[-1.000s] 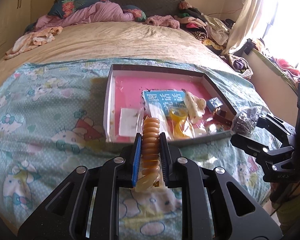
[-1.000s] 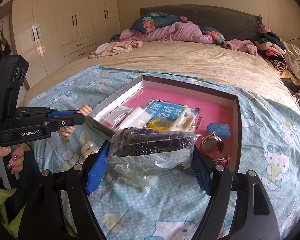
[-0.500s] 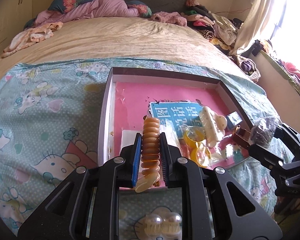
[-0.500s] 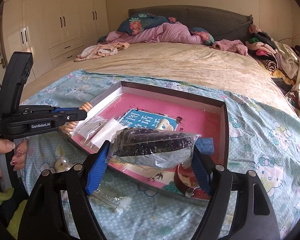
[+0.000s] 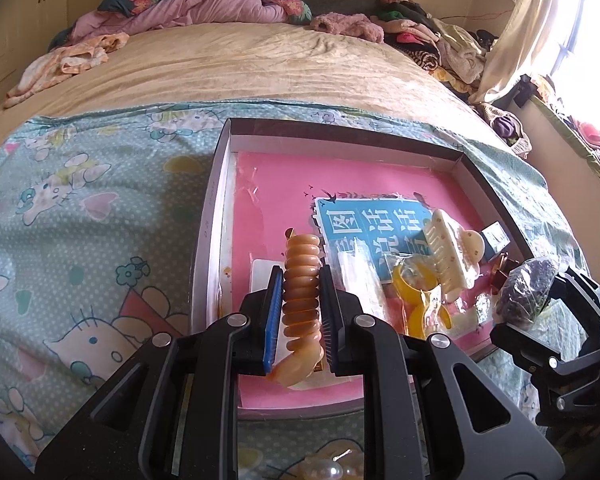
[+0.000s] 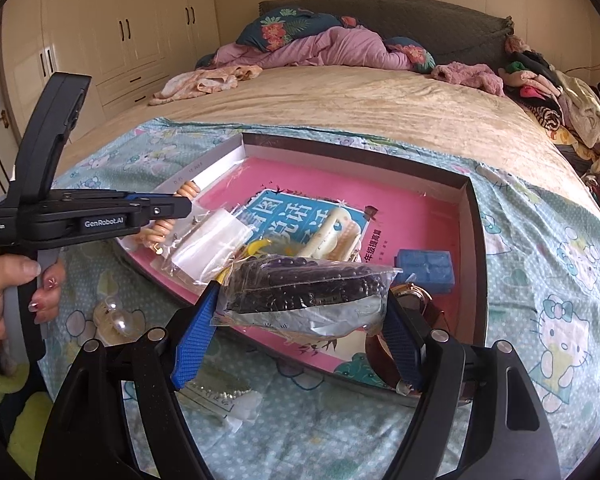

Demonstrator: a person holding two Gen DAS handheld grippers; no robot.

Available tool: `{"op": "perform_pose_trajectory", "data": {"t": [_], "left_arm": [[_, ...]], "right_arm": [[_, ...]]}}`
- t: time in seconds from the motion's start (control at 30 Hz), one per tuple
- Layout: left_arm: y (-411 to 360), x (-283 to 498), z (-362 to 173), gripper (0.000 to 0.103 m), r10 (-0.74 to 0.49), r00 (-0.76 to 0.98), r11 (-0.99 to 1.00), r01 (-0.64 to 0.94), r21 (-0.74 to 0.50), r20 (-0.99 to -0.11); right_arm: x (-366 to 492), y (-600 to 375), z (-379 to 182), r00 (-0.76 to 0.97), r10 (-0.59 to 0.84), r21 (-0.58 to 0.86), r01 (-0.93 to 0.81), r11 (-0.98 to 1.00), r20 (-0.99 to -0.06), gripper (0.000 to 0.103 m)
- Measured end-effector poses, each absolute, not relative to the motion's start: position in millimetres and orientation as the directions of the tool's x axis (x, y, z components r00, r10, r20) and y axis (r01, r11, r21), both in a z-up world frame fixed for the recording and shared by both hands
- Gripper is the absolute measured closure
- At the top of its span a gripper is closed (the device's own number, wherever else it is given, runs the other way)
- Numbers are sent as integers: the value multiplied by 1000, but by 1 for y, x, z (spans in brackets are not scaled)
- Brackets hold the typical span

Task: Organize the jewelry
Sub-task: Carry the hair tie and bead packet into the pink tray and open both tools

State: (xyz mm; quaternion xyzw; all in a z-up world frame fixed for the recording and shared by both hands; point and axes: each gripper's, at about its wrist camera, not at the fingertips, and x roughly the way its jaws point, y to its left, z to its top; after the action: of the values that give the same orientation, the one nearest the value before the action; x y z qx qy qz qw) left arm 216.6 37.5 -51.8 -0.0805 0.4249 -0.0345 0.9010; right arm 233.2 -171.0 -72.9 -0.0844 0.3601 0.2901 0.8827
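Nearest the left wrist camera, an amber ribbed hair clip [image 5: 302, 304] is pinched upright between the closed jaws of the left gripper [image 5: 300, 312], which is held over the near left part of the box [image 5: 210, 216]. From the right wrist view, the same gripper [image 6: 172, 210] is seen side-on above the box's left edge, its handle clasped by a hand [image 6: 8, 292] with painted nails.

A clear bag of dark beads [image 6: 304, 288] is clamped crosswise between the blue pads of the right gripper [image 6: 300, 320], whose jaws stand fairly wide around it. The bag is carried over the near right corner of the box. Below it, partly hidden, a watch with a brown strap [image 6: 416, 300] can be made out.

On the patterned blanket [image 6: 540, 280], just short of the box, a clear bubble-shaped clip [image 6: 110, 316] and a small flat packet [image 6: 224, 400] are lying.

Inside the pink-lined box, a white packet [image 6: 208, 244], a yellow piece in plastic [image 5: 416, 280], a cream claw clip [image 5: 452, 256] and a small blue case [image 6: 424, 268] are spread over a blue printed card [image 5: 364, 220].

Farther off, a tan bedspread [image 5: 260, 64], a pink quilt [image 6: 340, 48] and piled clothes [image 6: 548, 96] are seen before the dark headboard [image 6: 420, 16].
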Motion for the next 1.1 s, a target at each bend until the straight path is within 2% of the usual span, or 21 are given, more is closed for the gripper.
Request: {"op": "perform_pose_trajectory", "data": {"t": [0.37,0.6,0.7,0.8,0.83,0.9,0.97,1.1], "left_arm": [[37,217,-54,92,-141,631,984,1,-180,-763],[35,215,-54,89,-144,633,984,8,-180,-760],[35,211,-50,65,-140,645,983,3,-181,-752],[36,205,-44,58,-141,656,982,-2,-189,-741],[36,203,-42,51,-143,658,981,-3,-192,-739],[35,196,-36,47,-140,669,982,-4,-191,-730],[34,191,-29,34,-133,681,982,-7,-187,-720],[35,177,-16,26,-123,703,984,-8,-180,-701]], "right_arm": [[237,-173,-81,584,411,27,-554,832,-700,26],[227,-184,-68,599,432,62,-538,841,-674,12],[220,-191,-58,614,440,70,-531,845,-655,9],[212,-198,-47,630,445,71,-526,847,-636,6],[210,-200,-44,635,447,73,-525,848,-631,6],[204,-203,-37,638,455,80,-526,847,-621,5],[200,-205,-31,642,464,85,-529,844,-611,5],[188,-207,-22,650,476,84,-538,839,-593,5]]}}
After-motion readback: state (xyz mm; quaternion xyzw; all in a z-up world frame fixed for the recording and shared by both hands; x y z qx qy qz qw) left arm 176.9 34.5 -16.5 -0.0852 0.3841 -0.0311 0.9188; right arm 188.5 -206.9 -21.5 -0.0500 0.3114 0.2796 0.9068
